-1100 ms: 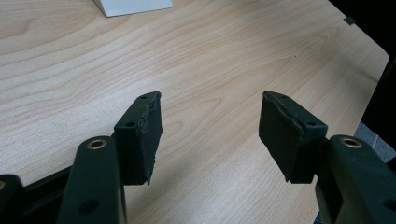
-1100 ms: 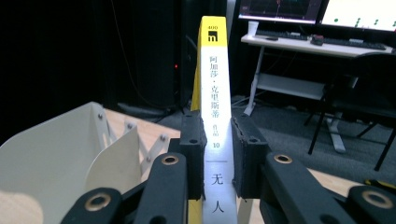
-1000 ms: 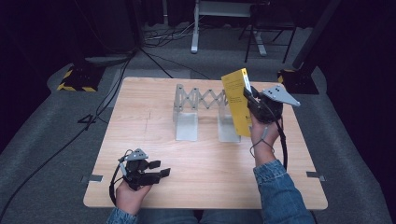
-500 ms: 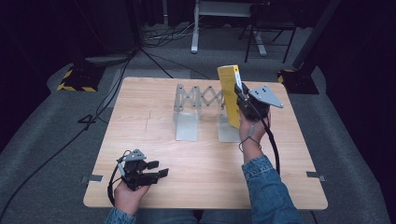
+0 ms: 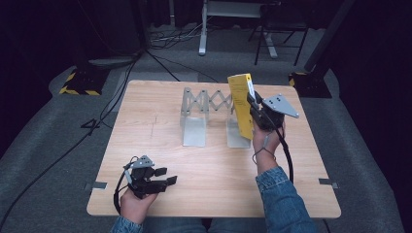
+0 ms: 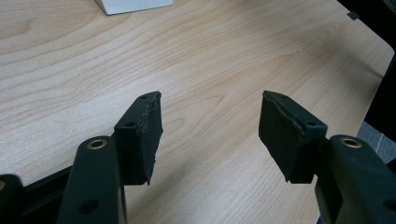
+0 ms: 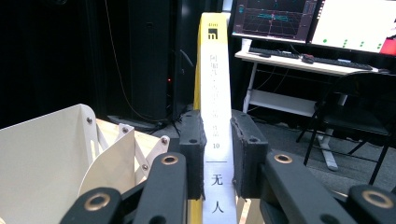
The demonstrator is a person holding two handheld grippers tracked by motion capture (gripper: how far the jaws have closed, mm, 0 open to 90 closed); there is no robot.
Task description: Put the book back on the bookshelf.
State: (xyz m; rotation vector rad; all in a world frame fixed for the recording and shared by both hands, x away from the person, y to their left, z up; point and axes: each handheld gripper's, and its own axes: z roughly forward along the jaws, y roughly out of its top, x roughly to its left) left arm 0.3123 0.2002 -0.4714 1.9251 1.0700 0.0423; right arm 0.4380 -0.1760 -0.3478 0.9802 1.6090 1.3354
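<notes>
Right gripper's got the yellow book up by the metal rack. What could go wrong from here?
1. The right gripper pinches the yellow book by its narrow spine alone, so it may swing or slip.
2. The book hangs just above the rack's right end plate; lowered off line, it could land on the plate's edge or push the expandable rack.
3. The left gripper rests open at the near edge, too far off to steady anything.

This looks like a lab or recording studio. A bare wooden table [image 5: 214, 160] stands on grey carpet [image 5: 43, 160], with black drapes all round. Cables [image 5: 104, 116] trail across the floor at the far left, past a yellow-and-black striped block [image 5: 77, 83]. Beyond the table, a white desk [image 7: 299, 63] carries monitors [image 7: 275, 18] showing graphs, with a black chair [image 7: 355, 116] beside it.
</notes>
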